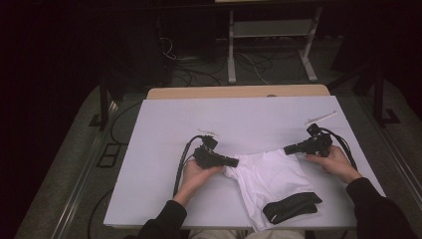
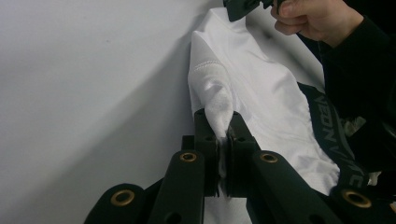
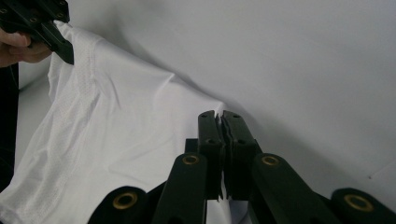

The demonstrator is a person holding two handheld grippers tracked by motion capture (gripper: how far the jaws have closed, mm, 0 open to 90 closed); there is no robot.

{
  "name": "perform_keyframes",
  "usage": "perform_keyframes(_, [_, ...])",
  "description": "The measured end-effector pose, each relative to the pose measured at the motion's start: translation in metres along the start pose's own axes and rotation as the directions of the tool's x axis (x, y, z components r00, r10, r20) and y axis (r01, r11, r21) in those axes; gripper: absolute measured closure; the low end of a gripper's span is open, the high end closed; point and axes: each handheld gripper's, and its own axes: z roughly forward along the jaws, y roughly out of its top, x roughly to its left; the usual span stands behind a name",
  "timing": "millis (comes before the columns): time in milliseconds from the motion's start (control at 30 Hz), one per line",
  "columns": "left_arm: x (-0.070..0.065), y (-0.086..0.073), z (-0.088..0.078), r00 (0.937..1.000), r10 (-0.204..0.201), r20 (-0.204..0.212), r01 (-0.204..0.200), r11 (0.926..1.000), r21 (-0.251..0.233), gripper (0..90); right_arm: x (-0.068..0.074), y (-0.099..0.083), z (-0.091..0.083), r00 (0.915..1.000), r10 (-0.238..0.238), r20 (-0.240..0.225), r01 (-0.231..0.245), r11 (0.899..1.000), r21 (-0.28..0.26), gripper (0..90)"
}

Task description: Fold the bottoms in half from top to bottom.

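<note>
On the one white table (image 1: pixel 164 164) lies one white garment (image 1: pixel 271 179) with one black waistband (image 1: pixel 291 206), and two black grippers work at it: the left gripper (image 1: pixel 236 162) and the right gripper (image 1: pixel 287 149), one in each of the person's two hands. Two small white strips rest on the tabletop, one strip (image 1: pixel 208 132) near the left gripper and a longer strip (image 1: pixel 321 117) towards the far right corner, though they are too small to identify. Beyond the table stands what looks like one pale metal frame (image 1: pixel 268 45) amid several loose cables on the floor.
</note>
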Motion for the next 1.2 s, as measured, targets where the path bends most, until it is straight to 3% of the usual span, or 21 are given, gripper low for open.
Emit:
perform_keyframes(333, [0.011,0.007,-0.020,0.9979,0.015,-0.062,-0.015,0.9999,0.007,85.3,0.004,0.006,0.011,0.9998,0.016,0.009,-0.016,1.000,-0.011,85.7])
perform_keyframes(600, [0.020,0.011,-0.033,0.9939,0.026,-0.107,-0.023,0.9995,0.021,85.3,0.010,0.021,0.023,0.9994,0.007,0.035,-0.006,1.000,-0.024,85.7])
perform_keyframes(833, [0.027,0.023,-0.045,0.9858,0.063,-0.156,-0.054,0.9967,0.060,85.3,0.011,0.032,0.036,0.9986,0.024,0.047,-0.022,0.999,-0.042,85.7])
perform_keyframes(1100, [0.041,0.033,-0.047,0.9768,0.089,-0.195,-0.072,0.9933,0.090,85.3,0.010,0.041,0.046,0.9941,0.064,0.087,-0.058,0.995,-0.077,85.7])
perform_keyframes(1200, [0.048,0.035,-0.044,0.9773,0.076,-0.198,-0.058,0.9938,0.095,85.3,0.010,0.042,0.048,0.9918,0.075,0.104,-0.065,0.993,-0.094,85.7])
